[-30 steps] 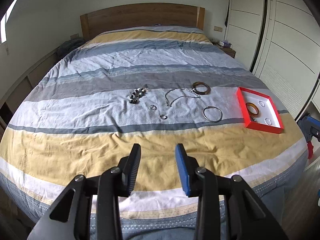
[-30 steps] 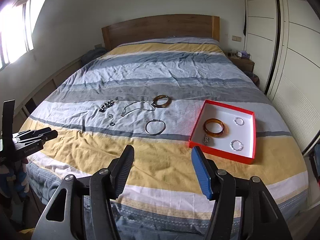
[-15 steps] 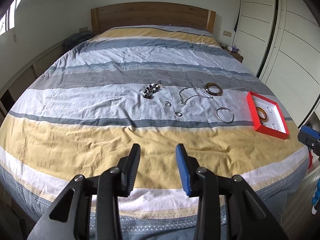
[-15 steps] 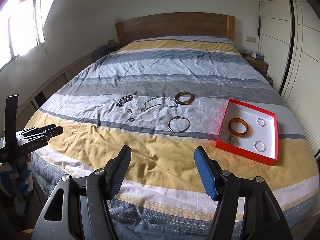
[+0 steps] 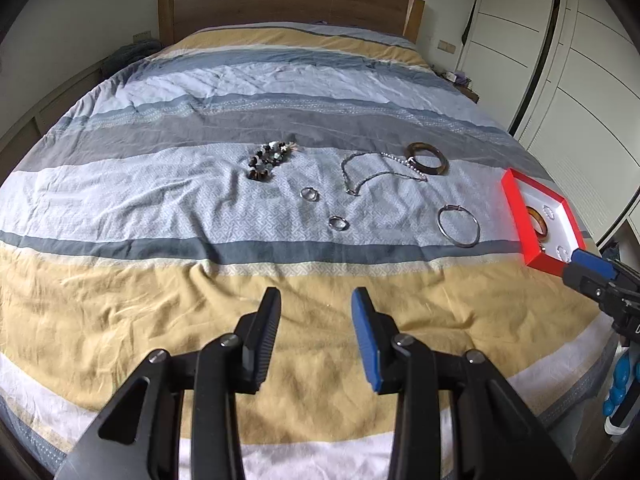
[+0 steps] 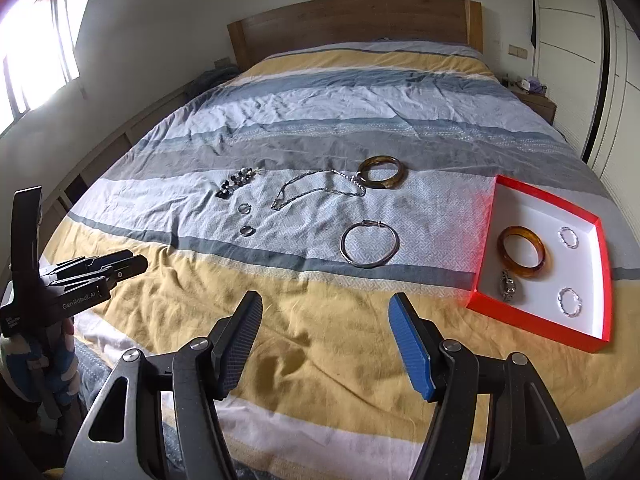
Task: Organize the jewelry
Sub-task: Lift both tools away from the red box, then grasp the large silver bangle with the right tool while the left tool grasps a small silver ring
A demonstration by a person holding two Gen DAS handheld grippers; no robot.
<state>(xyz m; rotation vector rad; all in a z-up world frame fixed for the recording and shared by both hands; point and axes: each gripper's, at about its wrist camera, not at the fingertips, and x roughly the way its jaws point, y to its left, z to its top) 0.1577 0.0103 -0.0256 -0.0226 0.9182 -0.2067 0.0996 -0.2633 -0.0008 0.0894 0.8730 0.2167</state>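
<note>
Jewelry lies on the striped bed: a dark bead bracelet, two small rings, a silver chain necklace, a brown bangle and a silver bangle. At the right, a red tray with a white inside holds an amber bangle and a few small silver pieces. My left gripper hangs open over the yellow stripe, short of the rings. My right gripper is open and empty, between the silver bangle and the tray's near corner.
A wooden headboard stands at the far end. White wardrobe doors run along the right side, with a nightstand beside them. A window lights the left wall. The bed's foot edge lies just under both grippers.
Both grippers have come down and forward toward the bed, so the jewelry looks larger. The right jaws stand slightly wider than a second ago. No jewelry has moved.
</note>
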